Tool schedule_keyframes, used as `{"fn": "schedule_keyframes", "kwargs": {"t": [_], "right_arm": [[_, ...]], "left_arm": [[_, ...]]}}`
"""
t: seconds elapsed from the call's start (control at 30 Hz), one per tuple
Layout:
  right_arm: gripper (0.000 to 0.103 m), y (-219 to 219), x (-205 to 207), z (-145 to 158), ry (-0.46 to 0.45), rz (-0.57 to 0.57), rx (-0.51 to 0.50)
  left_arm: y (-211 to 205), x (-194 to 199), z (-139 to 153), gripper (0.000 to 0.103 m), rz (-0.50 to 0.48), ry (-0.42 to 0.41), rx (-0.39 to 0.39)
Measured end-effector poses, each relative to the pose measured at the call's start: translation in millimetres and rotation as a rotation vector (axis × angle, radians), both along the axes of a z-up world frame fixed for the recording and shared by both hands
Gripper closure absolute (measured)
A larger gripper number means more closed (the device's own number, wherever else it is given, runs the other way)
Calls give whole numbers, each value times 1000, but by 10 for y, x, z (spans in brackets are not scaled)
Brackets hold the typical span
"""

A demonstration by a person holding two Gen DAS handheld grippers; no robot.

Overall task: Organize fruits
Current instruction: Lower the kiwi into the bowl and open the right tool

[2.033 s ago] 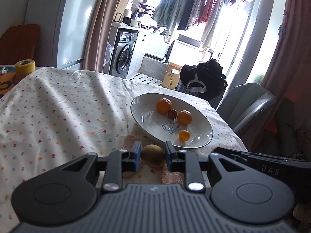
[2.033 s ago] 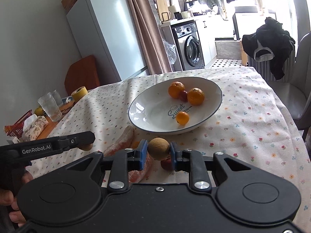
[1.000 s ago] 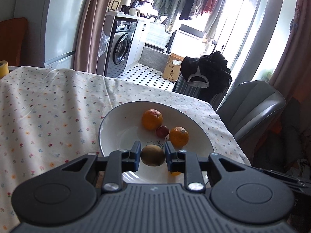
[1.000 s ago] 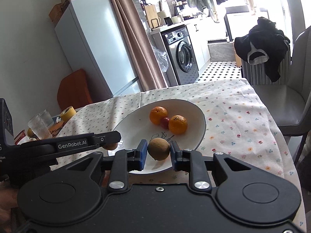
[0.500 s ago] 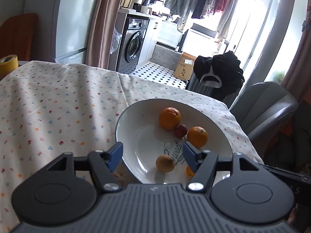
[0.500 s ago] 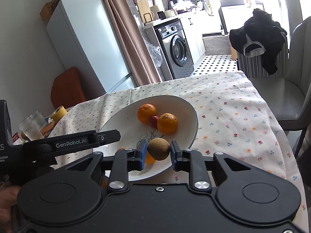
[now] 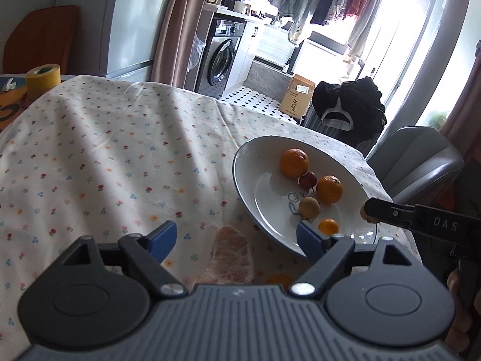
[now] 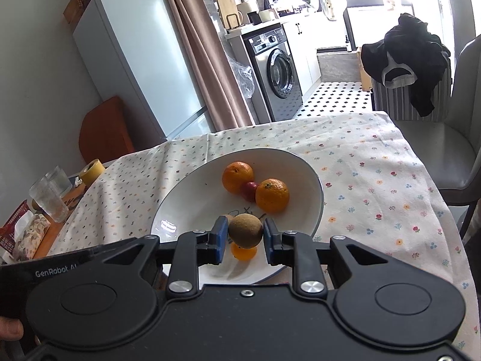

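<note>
A white plate (image 7: pixel 240 165) on the flowered tablecloth holds two oranges (image 7: pixel 294 162), a small red fruit (image 7: pixel 308 180), a small orange (image 7: pixel 328 226) and a brown kiwi (image 7: pixel 309 207). My left gripper (image 7: pixel 237 237) hangs near the plate's left rim; its jaws are opening, with nothing pressed between them. My right gripper (image 8: pixel 244 237) is shut on a second kiwi (image 8: pixel 245 228) just above the plate (image 8: pixel 180 198), over the small orange (image 8: pixel 243 252). The other kiwi is mostly hidden behind its left pad.
A plastic-wrapped pinkish item (image 7: pixel 231 258) lies on the cloth under the left gripper, beside an orange fruit (image 7: pixel 279 279). A yellow tape roll (image 7: pixel 42 76), glasses (image 8: pixel 51 195) and a tissue pack (image 8: pixel 30 234) sit at the table's left end. A grey chair (image 7: pixel 421 162) stands right.
The left gripper let its kiwi go into the plate, spread its jaws and drew back to the left. The right gripper carried its kiwi forward over the plate.
</note>
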State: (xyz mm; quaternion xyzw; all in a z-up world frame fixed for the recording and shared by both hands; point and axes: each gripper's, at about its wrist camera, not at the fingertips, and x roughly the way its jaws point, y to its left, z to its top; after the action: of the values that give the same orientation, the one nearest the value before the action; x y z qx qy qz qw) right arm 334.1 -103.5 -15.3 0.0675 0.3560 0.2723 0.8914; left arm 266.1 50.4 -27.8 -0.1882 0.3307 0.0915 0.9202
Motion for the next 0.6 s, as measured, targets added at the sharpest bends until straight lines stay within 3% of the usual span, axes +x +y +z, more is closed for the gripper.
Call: {"fn": "schedule_keyframes", "kwargs": {"t": [0.2, 0.27, 0.33, 0.5, 0.6], "right_arm": [[79, 144, 21, 53, -12, 10, -28], [72, 171, 10, 78, -20, 1, -21], [51, 180, -13, 103, -40, -18, -29], [39, 181, -127, 156, -58, -19, -46], [20, 169, -219, 195, -61, -29, -55]], "left_arm": [[108, -173, -2, 17, 22, -5, -10], [151, -227, 0, 16, 30, -6, -18], [196, -280, -2, 16, 37, -7, -31], [272, -400, 21, 16, 37, -10, -45], [277, -481, 71, 16, 34, -20, -30]]}}
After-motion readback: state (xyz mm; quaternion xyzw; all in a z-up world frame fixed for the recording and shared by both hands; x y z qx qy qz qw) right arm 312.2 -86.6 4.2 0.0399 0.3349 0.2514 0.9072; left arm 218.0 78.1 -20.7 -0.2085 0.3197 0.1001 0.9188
